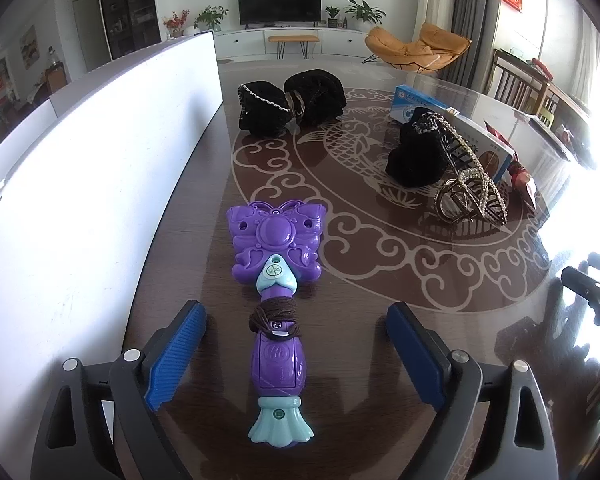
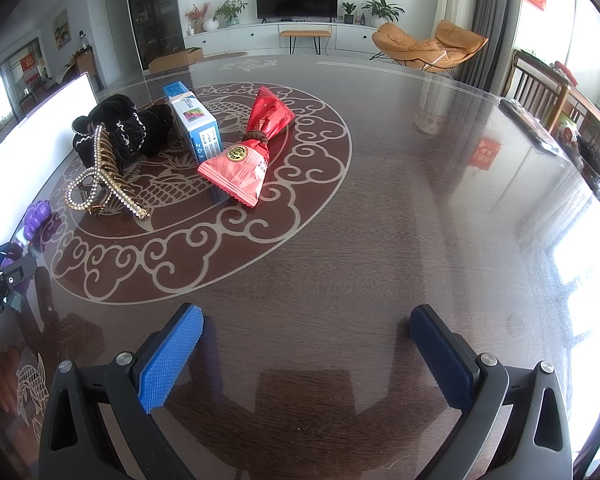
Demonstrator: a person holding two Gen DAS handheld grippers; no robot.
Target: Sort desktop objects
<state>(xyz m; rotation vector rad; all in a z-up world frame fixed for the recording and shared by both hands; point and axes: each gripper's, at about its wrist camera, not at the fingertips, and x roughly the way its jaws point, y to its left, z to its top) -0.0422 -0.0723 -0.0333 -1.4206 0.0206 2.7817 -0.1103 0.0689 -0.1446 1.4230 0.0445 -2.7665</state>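
- The purple butterfly toy [image 1: 276, 304] lay flat on the tabletop [image 2: 380, 220], between the fingers of our left gripper [image 1: 296, 344], and neither pad touched it.
- Its long axis ran straight away from us: the pale blue foot was nearest, the butterfly head farthest, and a dark hair tie [image 1: 274, 318] was wound around the neck.
- The left fingers stood wide apart with free room on both sides of the handle, so we judged the toy was lying loose, not held.
- Just to the left of the toy stood a white board [image 1: 100, 184]; we judged there was little room on that side.
- Our right gripper [image 2: 306, 356] also had its fingers apart, with nothing between them, only bare tabletop below.
- The left hand was clearly nearer to the toy.
- Farther out lay two black scrunchies [image 1: 292, 100], a jewelled hair claw [image 2: 100, 176], a blue box [image 2: 194, 120] and a red packet [image 2: 248, 156].
- The right half of the tabletop was open, with the far edge well apart from the things.
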